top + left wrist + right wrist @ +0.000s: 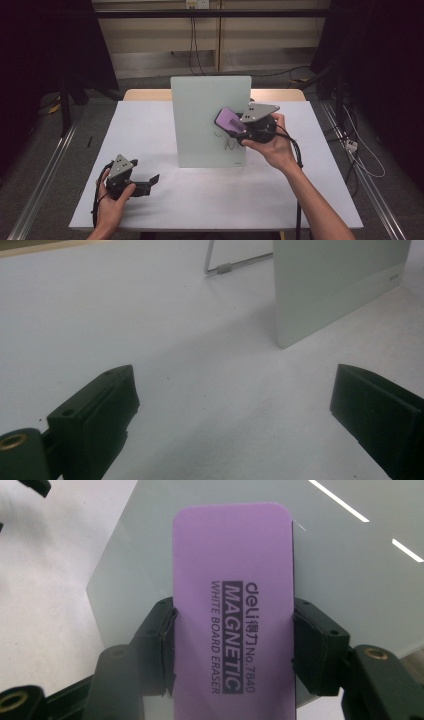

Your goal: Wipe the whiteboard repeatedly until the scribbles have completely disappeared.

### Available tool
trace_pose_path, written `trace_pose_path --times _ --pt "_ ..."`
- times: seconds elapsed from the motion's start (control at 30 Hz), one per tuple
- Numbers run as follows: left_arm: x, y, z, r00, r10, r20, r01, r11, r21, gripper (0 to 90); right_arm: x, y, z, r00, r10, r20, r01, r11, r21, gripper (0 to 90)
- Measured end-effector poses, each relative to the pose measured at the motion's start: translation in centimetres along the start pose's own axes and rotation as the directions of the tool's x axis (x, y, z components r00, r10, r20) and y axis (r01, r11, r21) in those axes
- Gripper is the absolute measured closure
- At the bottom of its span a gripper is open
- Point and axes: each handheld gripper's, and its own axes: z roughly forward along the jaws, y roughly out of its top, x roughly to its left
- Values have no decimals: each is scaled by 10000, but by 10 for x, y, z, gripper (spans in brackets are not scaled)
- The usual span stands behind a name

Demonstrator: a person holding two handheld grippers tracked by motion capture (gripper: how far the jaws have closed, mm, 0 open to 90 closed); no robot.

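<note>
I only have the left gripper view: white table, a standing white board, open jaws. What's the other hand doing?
Observer: The right tool is shut on a flat purple whiteboard eraser.
Operator: Where is it?
Observer: Held at the front face of the upright white board.
Operator: Anything written there?
Observer: Dark scribbles show low on the board, just below the eraser.

White table [150, 130], grey floor [50, 150]
</note>
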Motion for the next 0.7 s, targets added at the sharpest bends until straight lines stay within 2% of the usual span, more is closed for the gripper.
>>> trace_pose_path --times 0.2,0.33,0.53,0.7 --pt "0 0 0 10000 36 -46 -35 10000 81 50 10 -11 7 9997 -29 -240 34 9998 208 421" --pt "-1 0 1 10000 24 13 -24 10000 22 50 22 -21 15 9984 -165 -536 195 9982 566 422" --pt "-1 0 1 10000 3 -8 -3 10000 57 50 35 -32 26 9954 -156 -950 236 9963 829 421" --pt "0 0 0 10000 8 -28 -8 10000 36 49 37 -33 28 9938 -196 -1092 305 9946 987 421"
